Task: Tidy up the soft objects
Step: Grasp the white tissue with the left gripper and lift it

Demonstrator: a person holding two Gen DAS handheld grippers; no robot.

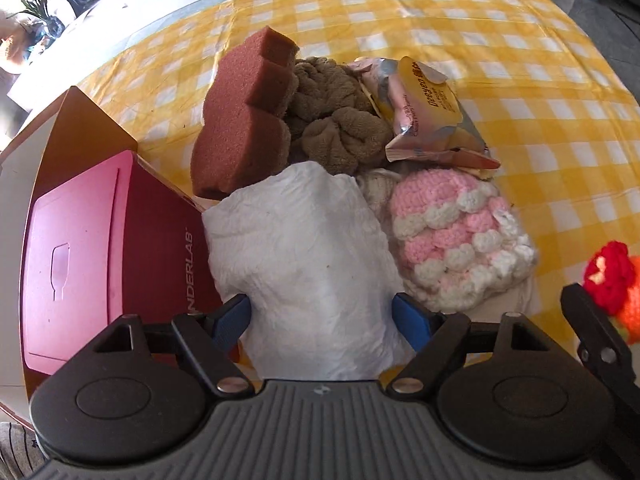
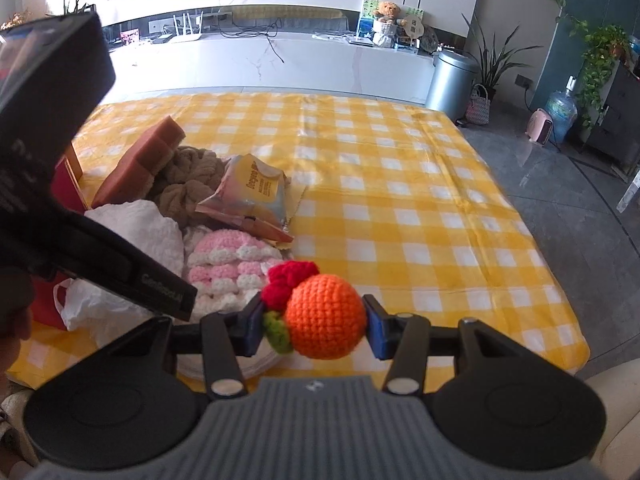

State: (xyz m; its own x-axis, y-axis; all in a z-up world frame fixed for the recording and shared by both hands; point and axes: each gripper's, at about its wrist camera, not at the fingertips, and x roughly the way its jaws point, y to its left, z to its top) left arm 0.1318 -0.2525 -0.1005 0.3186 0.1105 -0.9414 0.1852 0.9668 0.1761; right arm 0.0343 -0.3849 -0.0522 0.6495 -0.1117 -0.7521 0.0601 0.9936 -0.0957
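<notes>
Yellow-checked tablecloth [image 2: 400, 200] | right gripper [image 2: 316, 326] clenched on orange crocheted yarn ball [image 2: 326, 316] beside pink-white knitted piece [image 2: 236, 268] | left gripper [image 1: 320, 316] spread, straddling crumpled white tissue bundle [image 1: 304, 248], left of knit | advice: close squarely on the tissue's middle.

Tablecloth [image 2: 400, 184] yellow-white check, smooth, slight sheen, creased. Sponge [image 1: 244, 120] porous foam, matt, rough. Towel [image 1: 332, 120] brown fluffy terry cloth. Wipes pack [image 1: 428, 112] glossy crinkled plastic film. White bundle [image 1: 304, 240] crumpled, paper-like, matt. Pink-white piece [image 1: 460, 240] and orange ball [image 2: 326, 316] chunky crochet yarn, knobbly. Box [image 1: 100, 256] red, smooth satin card. Hand-held gripper [image 2: 316, 328] matt black plastic, ribbed grey body, blue pads [image 2: 378, 334].
</notes>
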